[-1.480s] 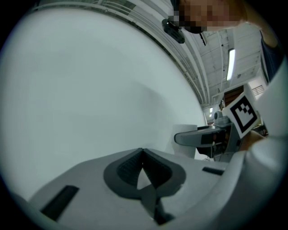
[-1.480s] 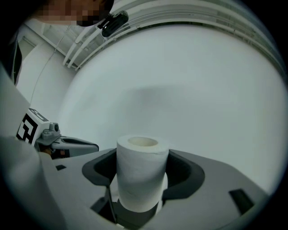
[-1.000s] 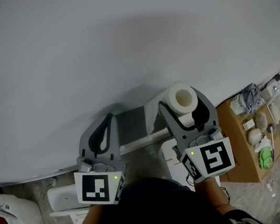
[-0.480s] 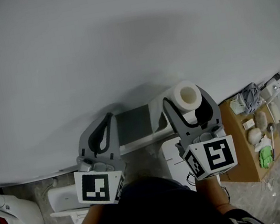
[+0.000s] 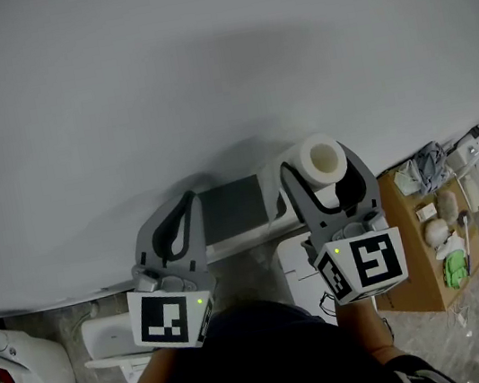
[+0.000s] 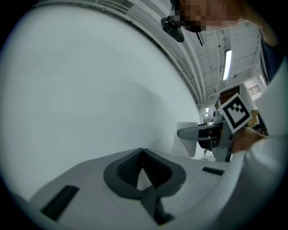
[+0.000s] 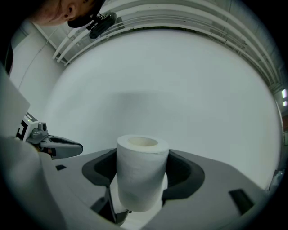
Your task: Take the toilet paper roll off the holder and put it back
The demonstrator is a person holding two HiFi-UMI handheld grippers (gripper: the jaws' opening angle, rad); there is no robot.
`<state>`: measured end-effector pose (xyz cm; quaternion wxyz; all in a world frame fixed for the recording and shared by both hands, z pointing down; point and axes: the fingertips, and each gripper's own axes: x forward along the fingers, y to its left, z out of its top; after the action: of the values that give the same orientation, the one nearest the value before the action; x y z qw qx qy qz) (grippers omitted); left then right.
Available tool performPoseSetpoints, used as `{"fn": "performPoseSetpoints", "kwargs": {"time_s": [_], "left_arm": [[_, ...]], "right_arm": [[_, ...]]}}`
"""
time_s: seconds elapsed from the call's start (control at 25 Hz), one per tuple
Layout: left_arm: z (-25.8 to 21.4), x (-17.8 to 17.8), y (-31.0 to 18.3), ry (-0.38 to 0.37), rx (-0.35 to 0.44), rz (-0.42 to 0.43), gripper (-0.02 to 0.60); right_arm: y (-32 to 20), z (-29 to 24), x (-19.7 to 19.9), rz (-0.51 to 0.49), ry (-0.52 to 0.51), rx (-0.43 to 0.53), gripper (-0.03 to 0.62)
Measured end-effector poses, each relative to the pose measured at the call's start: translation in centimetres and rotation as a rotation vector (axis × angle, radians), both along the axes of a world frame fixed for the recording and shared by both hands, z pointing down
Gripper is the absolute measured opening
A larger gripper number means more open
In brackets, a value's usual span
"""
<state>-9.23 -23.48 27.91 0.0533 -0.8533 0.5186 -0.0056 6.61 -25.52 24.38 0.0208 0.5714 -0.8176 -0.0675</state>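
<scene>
The white toilet paper roll (image 5: 320, 159) stands upright, its hollow core facing up, between the jaws of my right gripper (image 5: 319, 169), which is shut on it close to the white wall. In the right gripper view the roll (image 7: 141, 175) fills the gap between the dark pads (image 7: 182, 173). A grey flat-topped holder (image 5: 233, 210) with a white bar sits on the wall between the two grippers. My left gripper (image 5: 188, 199) hangs to the left of it, shut and holding nothing; its fingertips (image 6: 143, 152) meet in the left gripper view.
A brown cardboard box (image 5: 409, 244) with small items on top stands at the right. A white rounded appliance (image 5: 33, 371) sits at the lower left, and a white fixture (image 5: 110, 340) is below the left gripper. The wall fills the upper view.
The right gripper with the roll has shifted very slightly to the right. The left gripper has not moved.
</scene>
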Motion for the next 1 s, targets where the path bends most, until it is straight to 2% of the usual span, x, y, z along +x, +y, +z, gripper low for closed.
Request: {"fn": "performPoseSetpoints", "kwargs": {"time_s": [1.0], "left_arm": [[-0.30,-0.30,0.41,-0.014,0.003,-0.030,0.001]], "right_arm": [[0.30,-0.24,-0.58,-0.034,-0.010,0.006,0.319]]}}
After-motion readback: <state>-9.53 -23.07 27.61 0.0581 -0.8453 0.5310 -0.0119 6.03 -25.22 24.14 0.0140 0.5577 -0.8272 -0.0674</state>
